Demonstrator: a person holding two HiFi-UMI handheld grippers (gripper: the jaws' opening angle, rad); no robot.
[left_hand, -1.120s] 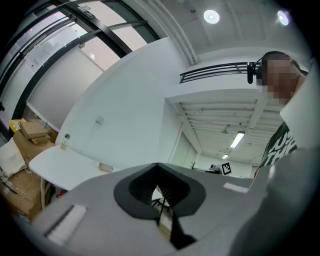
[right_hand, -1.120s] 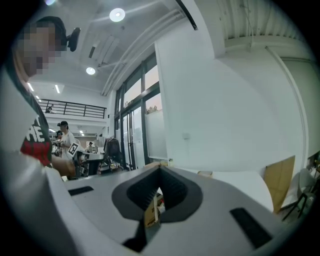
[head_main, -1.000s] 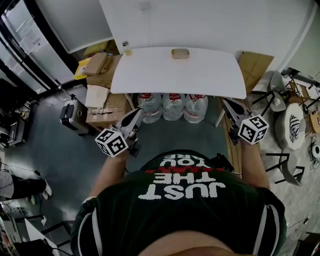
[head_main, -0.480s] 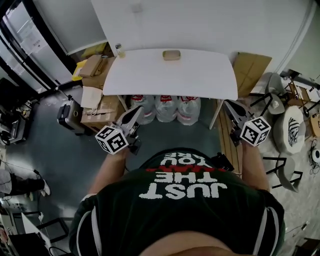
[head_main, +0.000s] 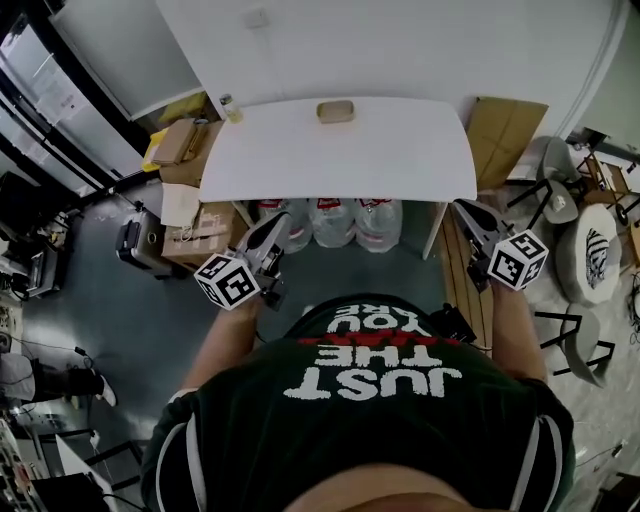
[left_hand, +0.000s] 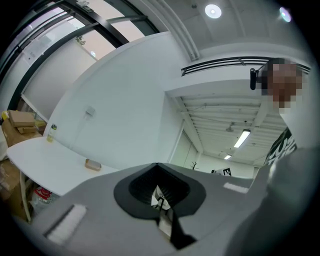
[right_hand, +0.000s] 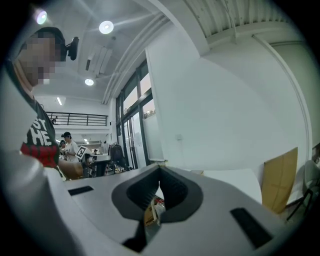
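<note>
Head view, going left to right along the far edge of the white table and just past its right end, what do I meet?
Small yellowish bottle → tan rectangular block → flat brown cardboard sheet standing beside the white table.

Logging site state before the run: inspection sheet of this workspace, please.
surface: white table, set against the wall.
job's things: water jugs under the table, nearest both grippers, untouched.
clutter: tan block and small bottle at the table's far edge.
grippers: left gripper and right gripper shut, nothing between the jaws, short of the table.
cables: nothing seen.
surroundings: cardboard boxes left of the table, chairs to the right.
</note>
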